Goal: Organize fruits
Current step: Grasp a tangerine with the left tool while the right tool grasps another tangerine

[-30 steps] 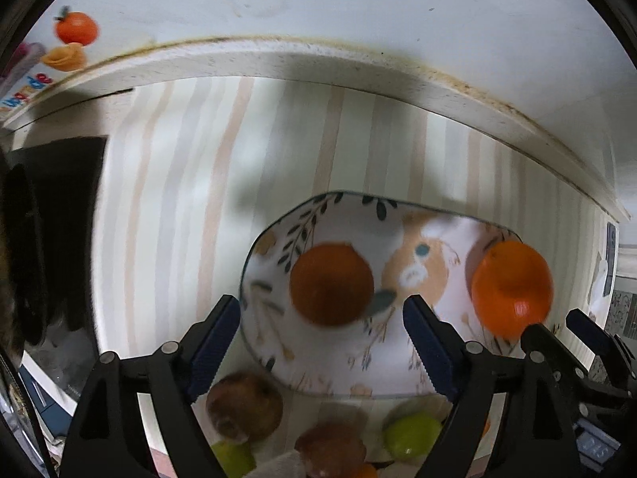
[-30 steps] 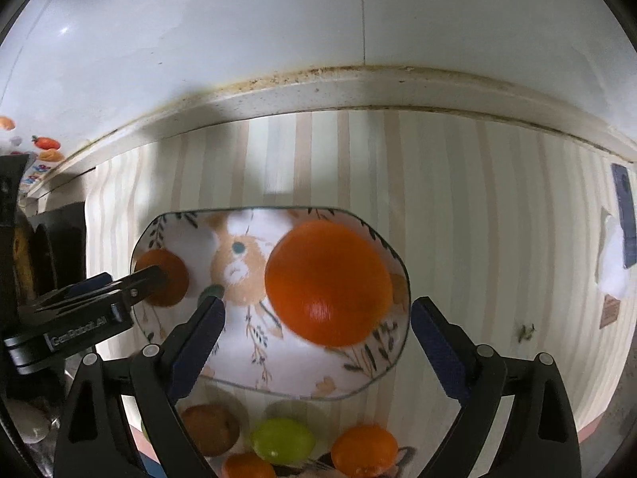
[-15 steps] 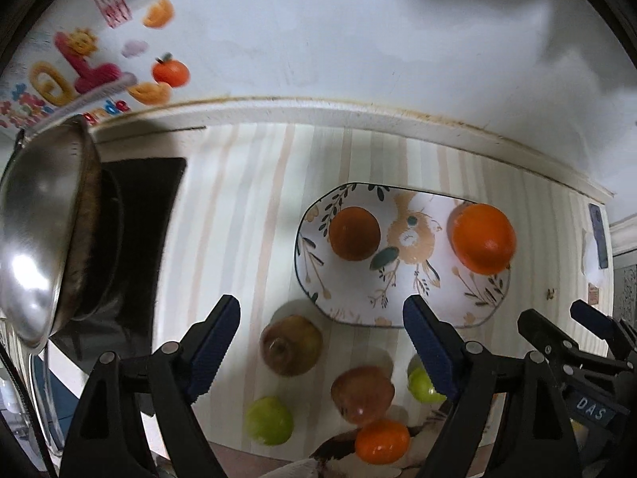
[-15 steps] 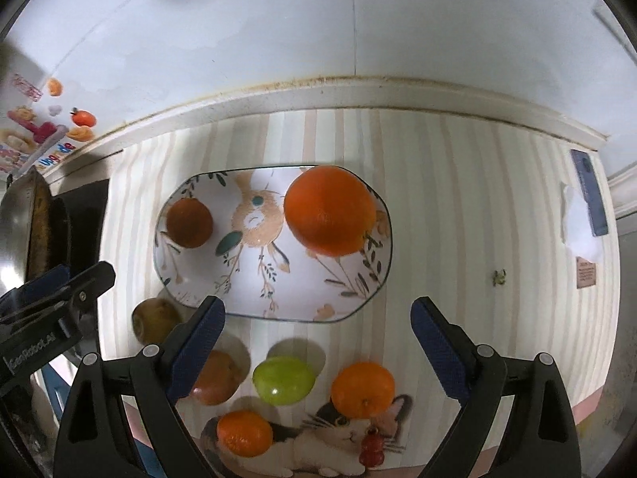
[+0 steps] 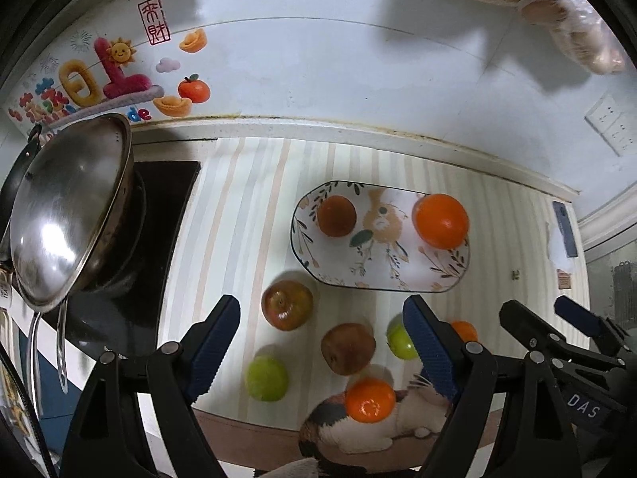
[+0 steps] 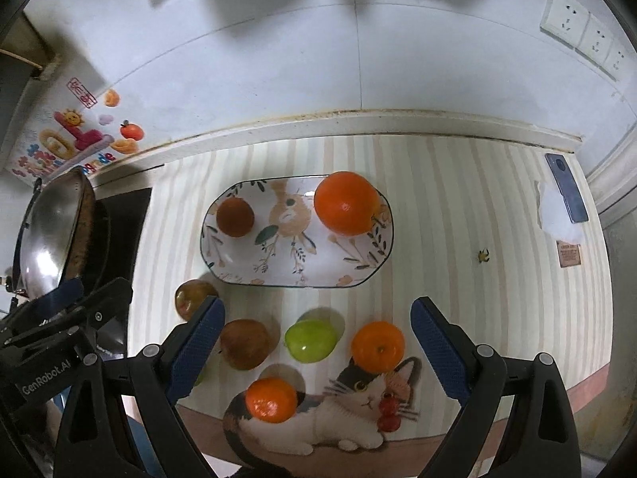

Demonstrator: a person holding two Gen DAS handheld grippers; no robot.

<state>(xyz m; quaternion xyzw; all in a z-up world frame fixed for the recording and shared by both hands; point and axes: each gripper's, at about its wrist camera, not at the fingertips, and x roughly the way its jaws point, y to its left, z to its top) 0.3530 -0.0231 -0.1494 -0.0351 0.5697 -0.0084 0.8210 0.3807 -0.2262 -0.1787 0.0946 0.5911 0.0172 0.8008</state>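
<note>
Both my grippers, left [image 5: 322, 346] and right [image 6: 316, 348], lifted off the plate [image 6: 239, 271]; jaws wide, empty. Big orange [image 6: 346, 209] sits on its right end.

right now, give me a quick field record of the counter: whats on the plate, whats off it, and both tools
plate: oval, rabbit print, on striped mat
on plate: large orange at right end; brownish round fruit at left end
off plate: two reddish-brown apples, two green fruits, two small oranges
left tool: open, nothing between its pads
right tool: open, nothing between its pads
beside mat: steel wok on stove
</note>
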